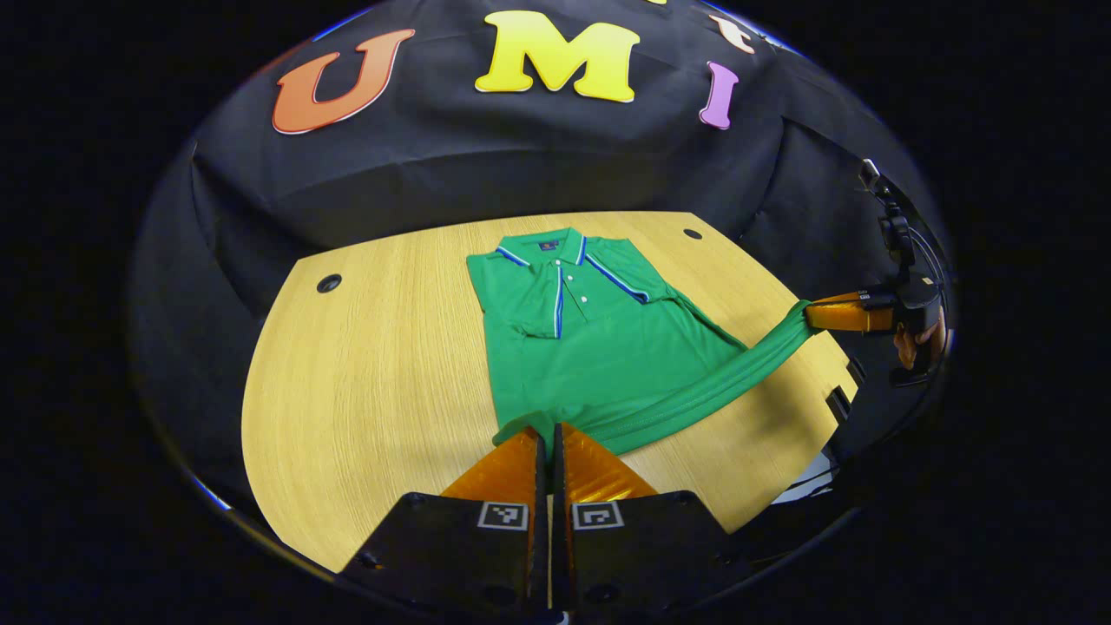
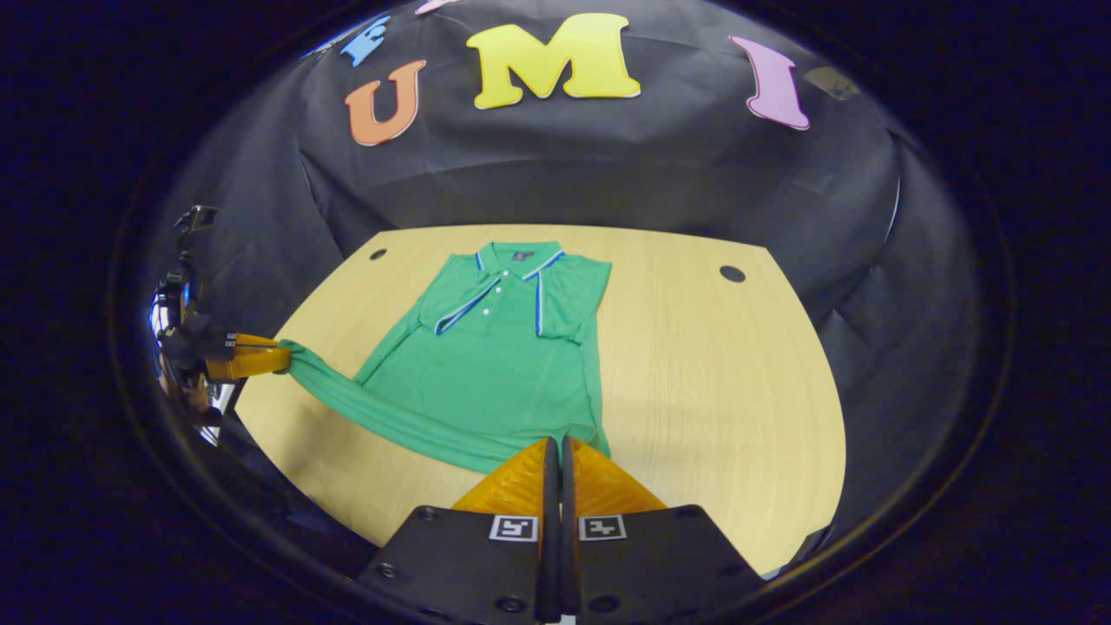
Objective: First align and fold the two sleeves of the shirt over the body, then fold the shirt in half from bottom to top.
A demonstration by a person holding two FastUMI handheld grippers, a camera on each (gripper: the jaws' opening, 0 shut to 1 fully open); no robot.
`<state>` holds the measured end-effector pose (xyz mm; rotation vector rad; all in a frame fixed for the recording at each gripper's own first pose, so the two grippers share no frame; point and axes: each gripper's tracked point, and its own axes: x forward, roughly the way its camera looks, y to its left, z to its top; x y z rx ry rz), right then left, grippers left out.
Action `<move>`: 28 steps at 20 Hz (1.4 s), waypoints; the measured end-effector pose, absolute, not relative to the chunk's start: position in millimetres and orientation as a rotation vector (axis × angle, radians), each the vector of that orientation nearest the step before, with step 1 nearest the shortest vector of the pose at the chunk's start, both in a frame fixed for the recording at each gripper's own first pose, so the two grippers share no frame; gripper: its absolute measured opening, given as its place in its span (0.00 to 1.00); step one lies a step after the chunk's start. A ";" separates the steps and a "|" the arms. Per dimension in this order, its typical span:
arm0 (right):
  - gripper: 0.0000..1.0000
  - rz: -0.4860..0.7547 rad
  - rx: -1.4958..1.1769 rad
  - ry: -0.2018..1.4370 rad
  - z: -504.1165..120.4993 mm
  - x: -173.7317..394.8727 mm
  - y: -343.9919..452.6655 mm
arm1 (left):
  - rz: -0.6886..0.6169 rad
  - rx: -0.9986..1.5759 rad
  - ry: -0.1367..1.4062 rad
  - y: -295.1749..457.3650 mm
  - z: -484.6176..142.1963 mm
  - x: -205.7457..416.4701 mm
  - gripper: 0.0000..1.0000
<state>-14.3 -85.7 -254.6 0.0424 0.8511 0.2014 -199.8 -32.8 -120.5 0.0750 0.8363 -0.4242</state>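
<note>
One green knit shirt lies collar-far on one pale wood-grain table, both sleeves folded in. Two grippers pinch its hem: the left gripper and right gripper each clamp a bottom corner, stretched taut between them.

Light wooden table, black cloth wall behind.

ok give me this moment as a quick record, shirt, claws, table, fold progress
shirt: green polo, sleeves already folded over the body, collar at the far end
left claw: shut on the shirt's bottom hem corner
right claw: shut on the other bottom hem corner
hem: lifted and stretched between the two claws
table: light wood, shirt body lying flat on it
fold progress: bottom-to-top fold not yet done
</note>
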 end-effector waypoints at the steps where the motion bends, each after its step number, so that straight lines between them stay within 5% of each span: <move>1: 0.02 0.202 0.051 0.836 -247.4 -3.8 -86.2 | -0.422 0.080 0.823 -32.2 -115.9 -189.3 0.05; 14: 0.02 0.202 0.049 0.708 -199.8 140.2 -80.7 | -0.363 0.022 0.682 -30.3 -77.1 -57.5 0.05; 28: 0.02 0.156 0.096 0.717 -278.8 287.7 -77.7 | -0.283 -0.059 0.677 -31.9 -139.6 75.7 0.04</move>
